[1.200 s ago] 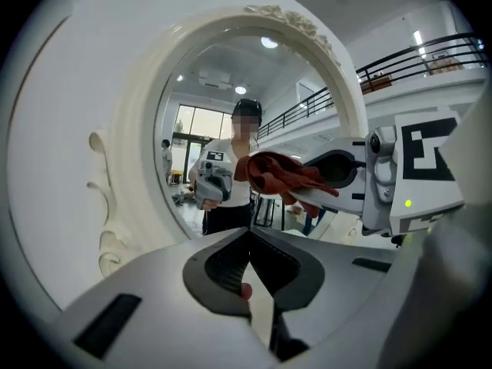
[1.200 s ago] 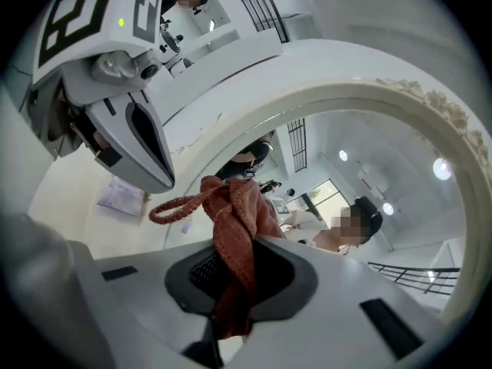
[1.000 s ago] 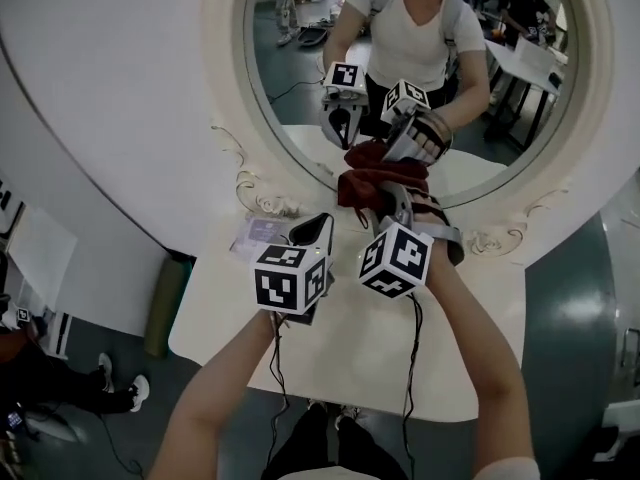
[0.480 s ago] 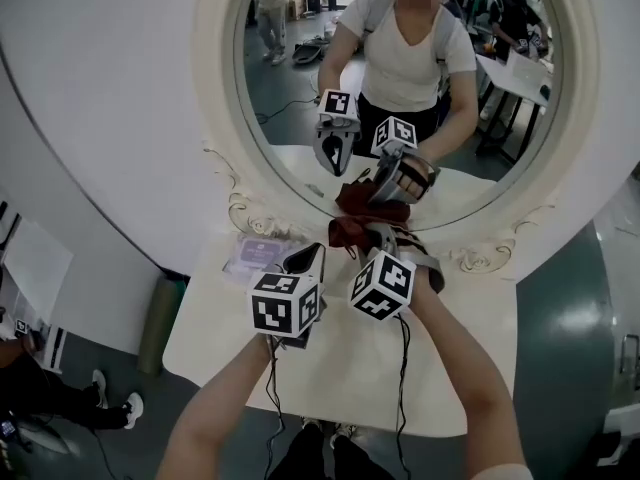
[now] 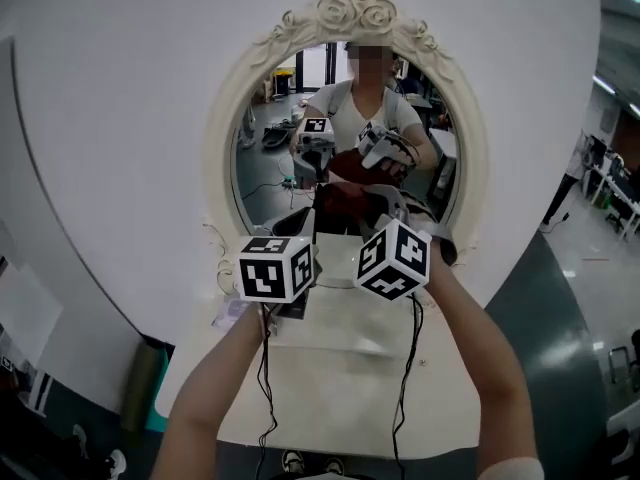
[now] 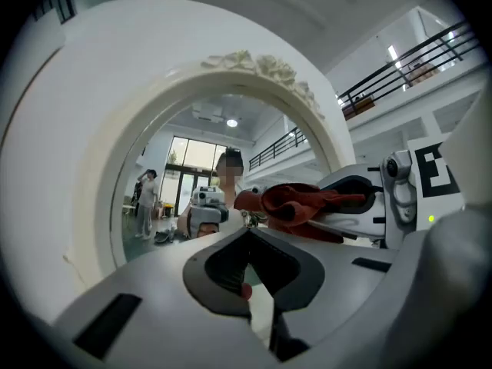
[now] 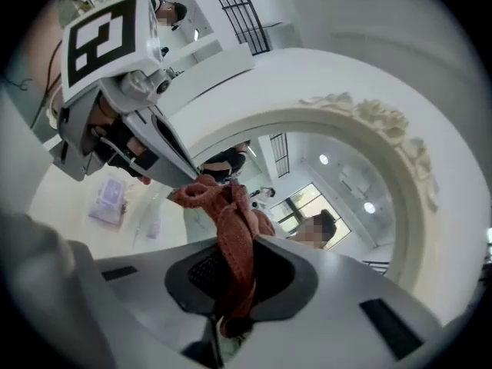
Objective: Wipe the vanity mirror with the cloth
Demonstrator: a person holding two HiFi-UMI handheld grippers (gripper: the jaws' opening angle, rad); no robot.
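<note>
Two grippers are raised side by side before an oval vanity mirror (image 5: 270, 163) with a cream frame of carved scrolls, crowned by moulded roses. The right gripper (image 5: 372, 202) has its jaws clamped on a crumpled rust-red cloth (image 5: 343, 200). In the right gripper view, the cloth (image 7: 231, 221) runs as a twisted band down between the jaws and bunches in loose folds above their tips. It is held up at the lower middle of the glass, with its own reflection just above it. Whether the fabric touches the surface cannot be told. The left gripper (image 5: 303, 220) hangs just beside it, and the left gripper view shows this gripper (image 6: 247, 234) with its jaws drawn together on nothing, the cloth (image 6: 296, 206) lying off to its right. The glass reflects both grippers, the person in a white shirt and a room behind. Clear glass spreads above the cloth and to both sides, out to the curved inner edge of the frame — the widest stretch lies up and to the left. The bottom of the frame is hidden behind the marker cubes. The mirror stands against a white curved wall (image 5: 120, 118), at the back of a white table (image 5: 340, 368) whose near edge lies below the forearms. A small pale lilac packet (image 7: 108, 198) lies on the table near the left gripper, well apart from the cloth.
</note>
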